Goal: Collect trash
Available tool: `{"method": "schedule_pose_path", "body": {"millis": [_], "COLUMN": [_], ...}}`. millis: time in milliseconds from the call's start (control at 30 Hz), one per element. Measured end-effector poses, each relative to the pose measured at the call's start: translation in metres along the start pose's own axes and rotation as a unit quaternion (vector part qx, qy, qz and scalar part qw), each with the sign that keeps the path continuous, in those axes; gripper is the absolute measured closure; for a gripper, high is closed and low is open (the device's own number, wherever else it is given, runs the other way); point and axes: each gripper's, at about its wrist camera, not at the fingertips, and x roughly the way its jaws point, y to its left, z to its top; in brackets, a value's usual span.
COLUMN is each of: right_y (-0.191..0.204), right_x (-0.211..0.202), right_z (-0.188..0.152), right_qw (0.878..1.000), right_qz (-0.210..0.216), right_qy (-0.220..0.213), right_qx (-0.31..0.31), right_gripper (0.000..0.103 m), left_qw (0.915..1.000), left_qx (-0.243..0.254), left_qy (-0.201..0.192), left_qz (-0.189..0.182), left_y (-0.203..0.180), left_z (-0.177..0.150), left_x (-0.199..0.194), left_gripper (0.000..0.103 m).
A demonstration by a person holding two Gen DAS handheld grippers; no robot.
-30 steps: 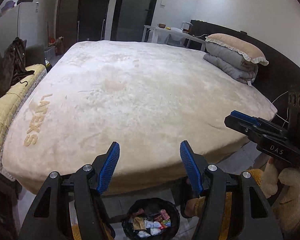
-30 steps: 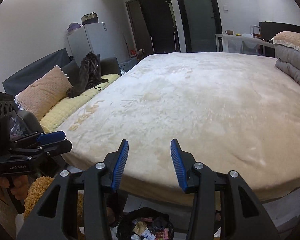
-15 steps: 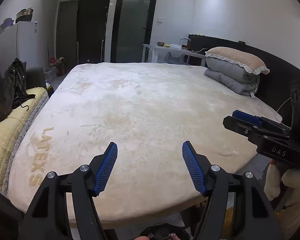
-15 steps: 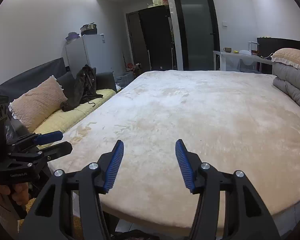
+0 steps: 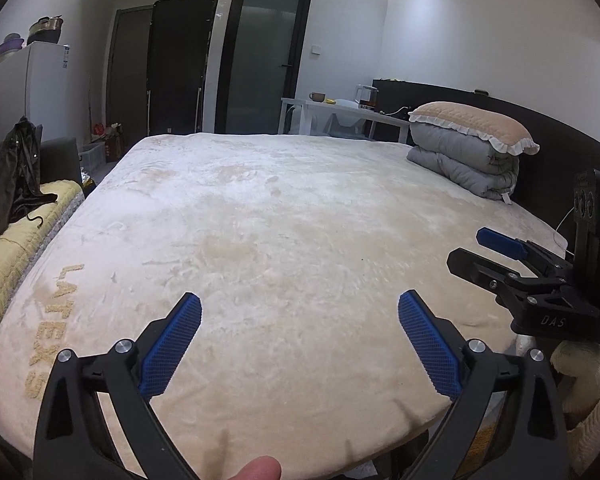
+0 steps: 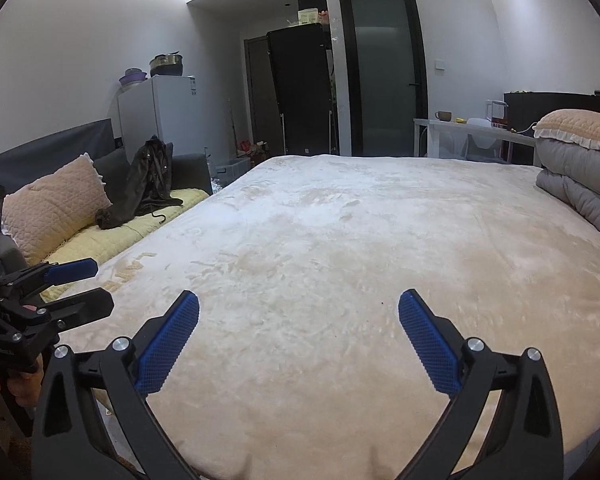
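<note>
We see no trash anywhere in either view, so where the task's thing lies is something we cannot tell; any bin or litter must sit below the frame, under the near edge of the bed (image 5: pixel 284 240). We judge that whatever scraps are left will be light, soft and crushable, like wrappers or paper, best pinched at a loose edge or a bunched fold, not squeezed flat.

Starting at the left, a yellow quilt (image 5: pixel 8 252) covers a sofa with a dark jacket (image 5: pixel 16 176) slumped on it; in the right wrist view a pink cushion (image 6: pixel 54 204) leans just beside that jacket. A white fridge (image 6: pixel 162 116) stands behind, with pots on top too small to make out.

In the middle, our left gripper (image 5: pixel 300 344) hangs over the foot of the bed, jaws spread wide and holding nothing. A fingertip (image 5: pixel 256 470) pokes in at the bottom edge. The bedcover looks bare apart from one tiny dark speck (image 6: pixel 382 303) that we cannot identify.

Our right gripper (image 6: pixel 299 340) is likewise released and empty, over the same bed. Each gripper shows at the edge of the other's view, partly cut off.

On the right, a folded grey duvet (image 5: pixel 464 160) carries a frilled pillow (image 5: pixel 472 124), and a white surface (image 5: pixel 340 110) behind holds a cup and kettle. The floor is hidden from both views.
</note>
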Motion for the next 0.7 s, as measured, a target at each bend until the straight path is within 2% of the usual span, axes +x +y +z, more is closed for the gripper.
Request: {"method": "schedule_pose_path", "body": {"millis": [133,233,300,700], "right_y": [-0.008,-0.011,-0.011,-0.003], "right_x": [0.018,0.029,0.033,0.030], "right_z": [-0.012,-0.020,-0.025,-0.034], "right_qw": [1.000,0.999,0.998,0.999], "right_qz": [-0.019,-0.025,-0.028,-0.023], "right_qy": [0.019,0.039,0.047,0.039], "right_qx": [-0.004,-0.003,-0.007,-0.020], "right_gripper": [0.004,0.004,0.004,0.004], "left_qw": [0.9999,0.9996,0.9996,0.9994], "left_qx": [-0.002,-0.013,-0.014,-0.017], "left_qy": [-0.004,0.016,0.015,0.004], "left_qz": [0.015,0.019,0.021,0.029], "left_y": [0.008,0.014,0.015,0.019], "left_z": [-0.022,-0.031,-0.031,-0.032], "left_x": [0.013,0.022,0.023,0.020], "left_gripper": [0.006,0.006,0.006,0.006]}}
